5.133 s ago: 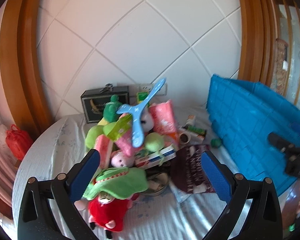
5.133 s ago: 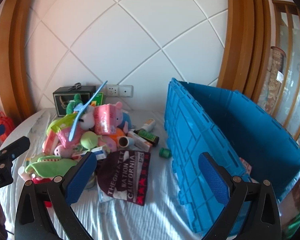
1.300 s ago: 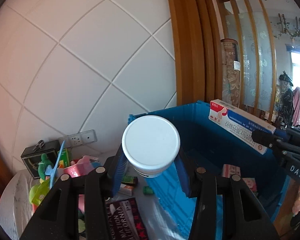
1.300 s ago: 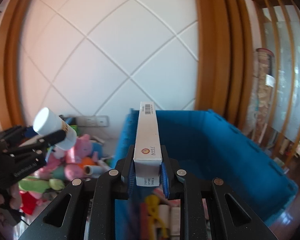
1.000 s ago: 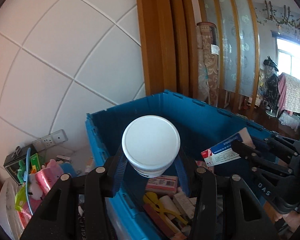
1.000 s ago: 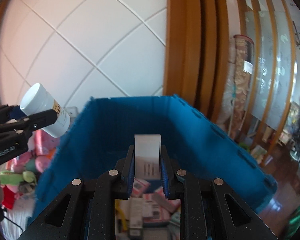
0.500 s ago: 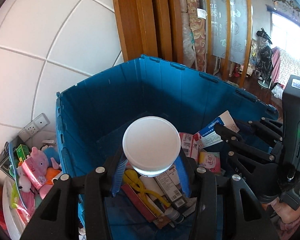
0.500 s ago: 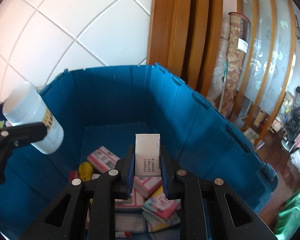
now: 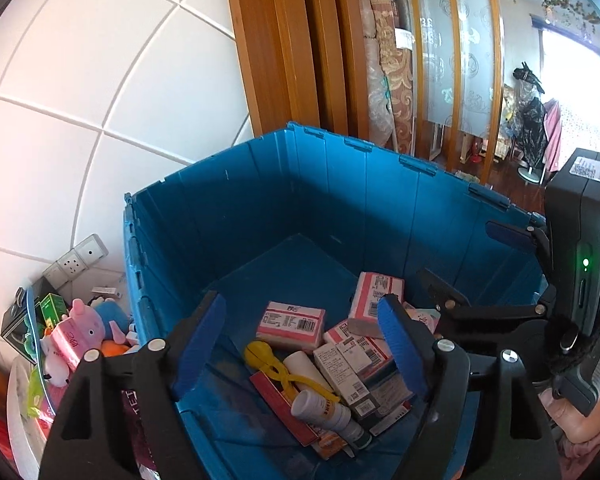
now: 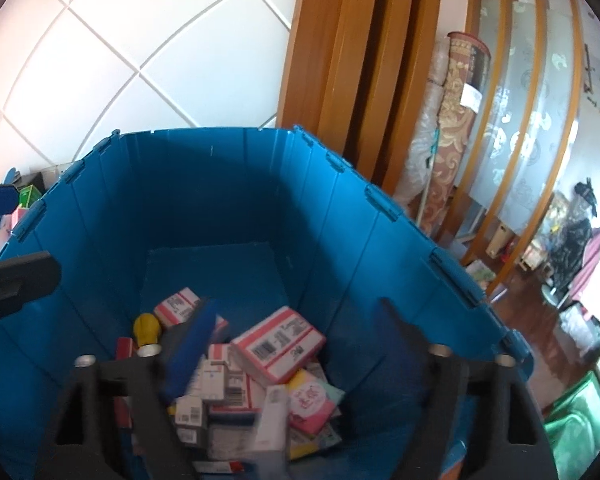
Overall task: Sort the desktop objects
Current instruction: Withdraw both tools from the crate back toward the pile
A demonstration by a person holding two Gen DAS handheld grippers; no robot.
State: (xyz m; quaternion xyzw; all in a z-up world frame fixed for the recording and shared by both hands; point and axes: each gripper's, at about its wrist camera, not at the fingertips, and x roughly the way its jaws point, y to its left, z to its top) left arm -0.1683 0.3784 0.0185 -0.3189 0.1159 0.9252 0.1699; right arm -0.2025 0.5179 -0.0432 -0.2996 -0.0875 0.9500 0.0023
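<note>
Now both loads are dropped: the left gripper [image 9: 300,344] and right gripper [image 10: 296,344] gape with nothing between their fingers.
The white-capped plastic bottle [image 9: 327,408] and the long white carton [image 10: 270,428], clamped half a second ago, lie in the blue plastic crate [image 9: 260,200] near its front wall; beyond its left rim, plush toys [image 9: 76,332] wait on the cloth-covered table; farther, white tiled wall, wooden frame.

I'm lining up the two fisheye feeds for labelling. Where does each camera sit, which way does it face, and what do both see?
Left wrist: on the left gripper, looking down into the blue crate; its open fingers show, the right gripper at right.
Right wrist: on the right gripper, above the same crate, jaws open; a left-gripper finger at left.
Shared: crate, pink-and-white boxes, yellow clip.
</note>
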